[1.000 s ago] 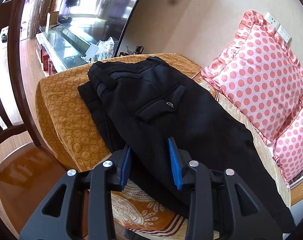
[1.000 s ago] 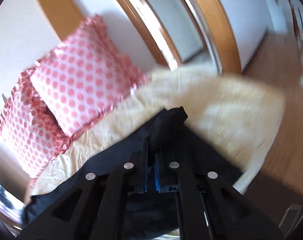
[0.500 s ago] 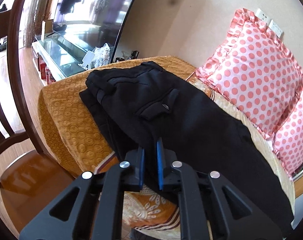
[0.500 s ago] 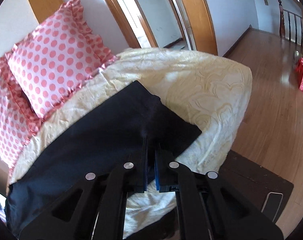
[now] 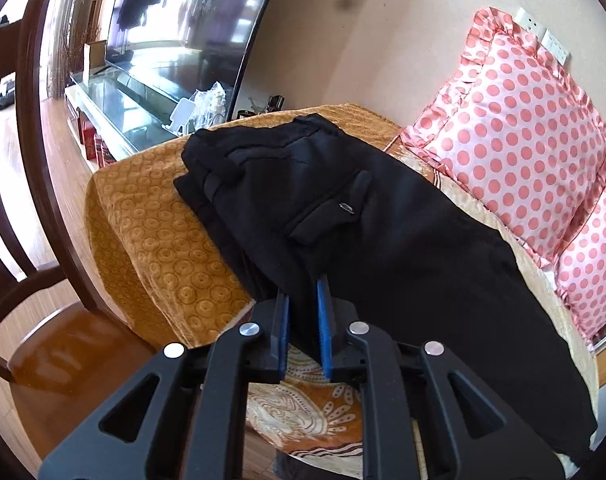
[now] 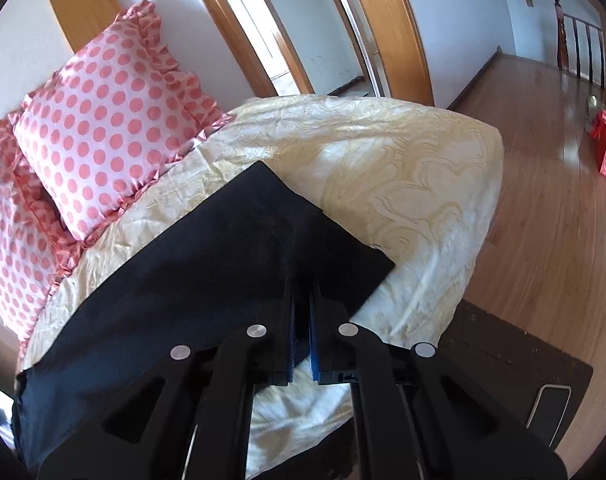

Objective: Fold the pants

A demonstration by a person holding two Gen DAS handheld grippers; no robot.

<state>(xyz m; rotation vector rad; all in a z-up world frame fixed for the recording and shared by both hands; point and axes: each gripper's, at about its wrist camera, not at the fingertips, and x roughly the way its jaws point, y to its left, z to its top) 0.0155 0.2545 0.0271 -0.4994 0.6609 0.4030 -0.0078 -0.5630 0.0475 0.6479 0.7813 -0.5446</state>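
Black pants (image 5: 375, 232) lie along a sofa seat, waistband and back pocket at the far end on an orange cover (image 5: 151, 224). My left gripper (image 5: 303, 300) is shut on the near edge of the pants around the seat area. In the right wrist view the leg end of the pants (image 6: 231, 256) lies flat on a cream cover (image 6: 403, 176). My right gripper (image 6: 301, 300) is shut on the near edge of the leg close to the hem.
Pink polka-dot pillows (image 5: 527, 140) (image 6: 103, 120) lean on the wall behind the pants. A dark wooden chair (image 5: 43, 240) stands left of the sofa, with a glass TV stand (image 5: 115, 108) beyond. Wooden floor (image 6: 551, 184) and a doorway lie to the right.
My left gripper closed from open onto the pants' near edge. The right gripper, shut on the leg throughout, brought the bunched, lifted leg end down flat on the cream cover.
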